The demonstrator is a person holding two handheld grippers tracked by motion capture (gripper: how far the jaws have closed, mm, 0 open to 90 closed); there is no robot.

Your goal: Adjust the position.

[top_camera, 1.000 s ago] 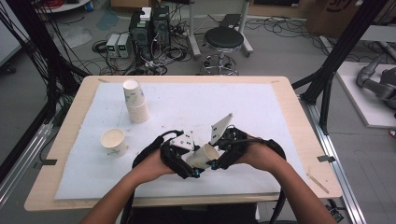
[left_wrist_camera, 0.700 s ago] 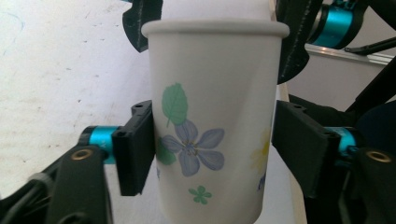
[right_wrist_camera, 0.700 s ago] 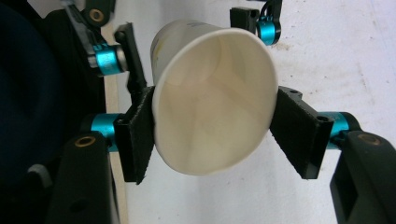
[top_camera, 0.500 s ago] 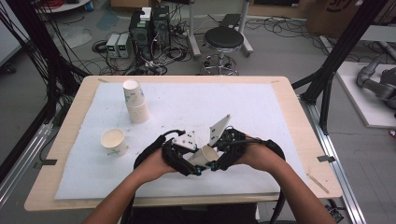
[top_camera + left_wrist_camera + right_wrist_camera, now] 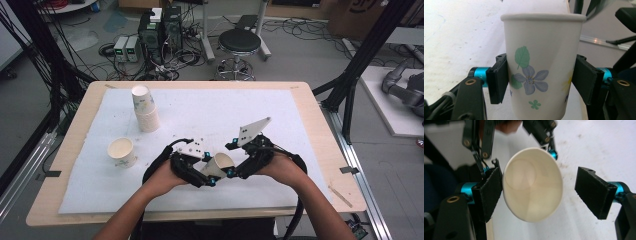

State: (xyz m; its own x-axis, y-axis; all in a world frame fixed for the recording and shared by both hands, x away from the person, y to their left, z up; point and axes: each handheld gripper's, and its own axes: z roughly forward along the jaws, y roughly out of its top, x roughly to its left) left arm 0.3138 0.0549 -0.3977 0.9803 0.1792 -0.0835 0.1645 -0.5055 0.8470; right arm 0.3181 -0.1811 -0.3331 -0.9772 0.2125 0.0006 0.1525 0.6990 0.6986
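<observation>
Having just opened, right tool (image 5: pixel 537 192) now off paper cup (image 5: pixel 541 70), left tool (image 5: pixel 541 80) clamping it

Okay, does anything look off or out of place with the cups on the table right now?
Nothing spilled or damaged. The flowered paper cup is held off the table by the left gripper, with the right gripper open around its rim. The two-cup stack leans slightly; the single cup stands upright.
</observation>
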